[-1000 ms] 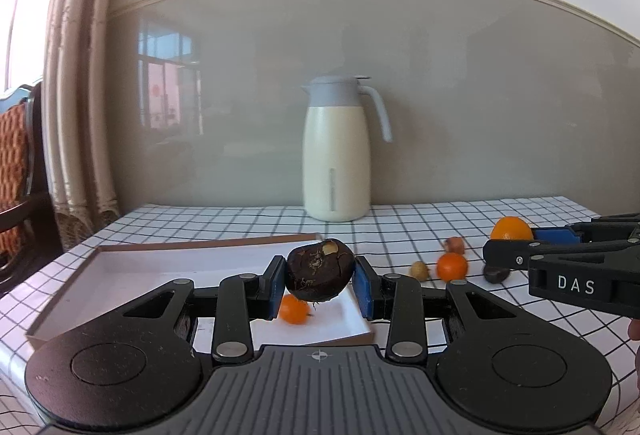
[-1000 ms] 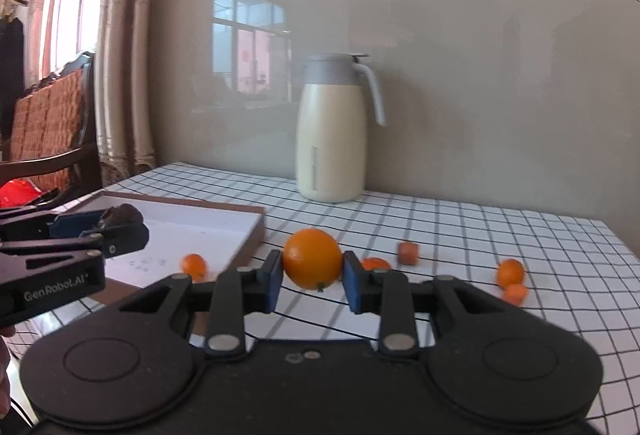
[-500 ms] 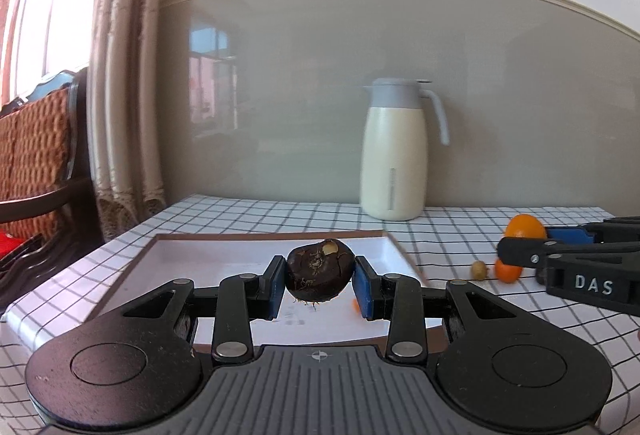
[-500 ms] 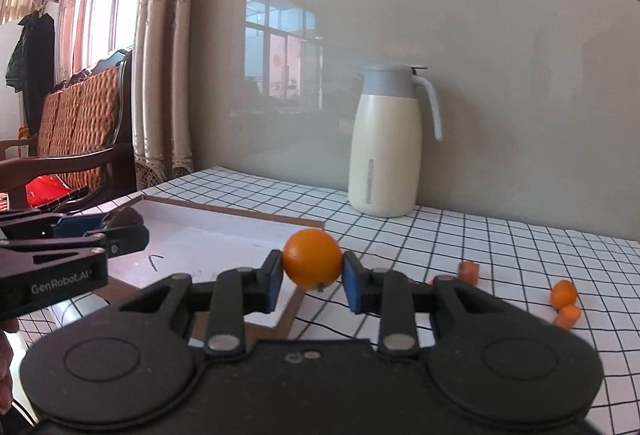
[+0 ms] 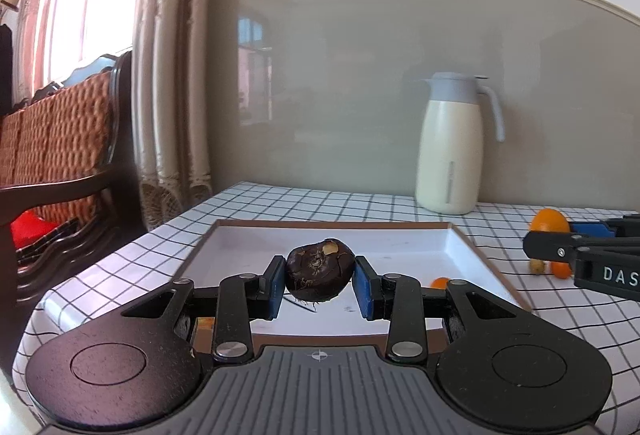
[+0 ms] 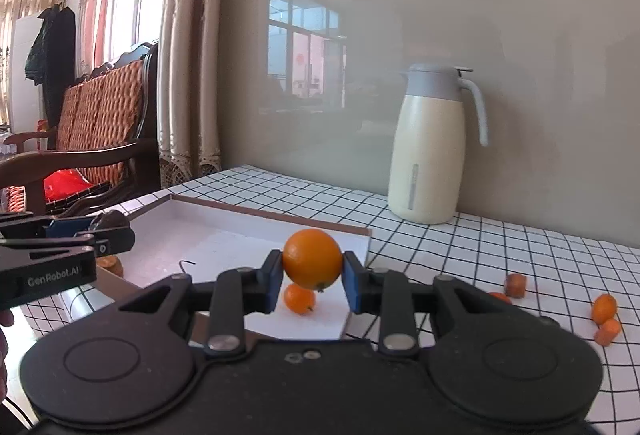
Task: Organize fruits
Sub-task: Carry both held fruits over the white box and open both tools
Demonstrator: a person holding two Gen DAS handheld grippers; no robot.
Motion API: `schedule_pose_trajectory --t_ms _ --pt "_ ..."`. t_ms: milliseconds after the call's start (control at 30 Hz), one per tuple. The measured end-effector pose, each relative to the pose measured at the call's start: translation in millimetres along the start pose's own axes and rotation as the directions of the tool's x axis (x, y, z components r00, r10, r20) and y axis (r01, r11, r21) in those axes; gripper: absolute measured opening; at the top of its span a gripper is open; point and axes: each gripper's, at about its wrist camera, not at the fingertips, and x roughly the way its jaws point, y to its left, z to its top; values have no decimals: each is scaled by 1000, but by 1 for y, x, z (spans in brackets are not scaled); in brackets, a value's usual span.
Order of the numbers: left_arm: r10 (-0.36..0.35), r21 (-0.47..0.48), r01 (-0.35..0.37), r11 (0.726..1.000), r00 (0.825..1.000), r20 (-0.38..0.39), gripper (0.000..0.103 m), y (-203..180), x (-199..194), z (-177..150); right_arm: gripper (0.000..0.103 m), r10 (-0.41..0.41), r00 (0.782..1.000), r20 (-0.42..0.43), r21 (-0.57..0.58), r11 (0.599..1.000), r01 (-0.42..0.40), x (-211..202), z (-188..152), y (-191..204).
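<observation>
Left gripper (image 5: 320, 285): its fingers were clenched on a dark fruit (image 5: 320, 277), held up over the tray (image 5: 460, 247), likely so it could be dropped in
Right gripper (image 6: 312, 285): its fingers squeezed an orange (image 6: 313, 258) above the tray's near corner, ready to go in too
Tray: mostly bare, with low walls to clear
Desk (image 6: 500, 247): small fruits (image 6: 604, 309) lay loose at the right, well apart from the tray
</observation>
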Motion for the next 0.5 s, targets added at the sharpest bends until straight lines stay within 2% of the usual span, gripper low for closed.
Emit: schedule_pose_trajectory --t_ms 500 --pt "98 -24 -99 995 994 -44 36 44 26 -8 23 17 999 -33 -14 1000 -18 36 0 12"
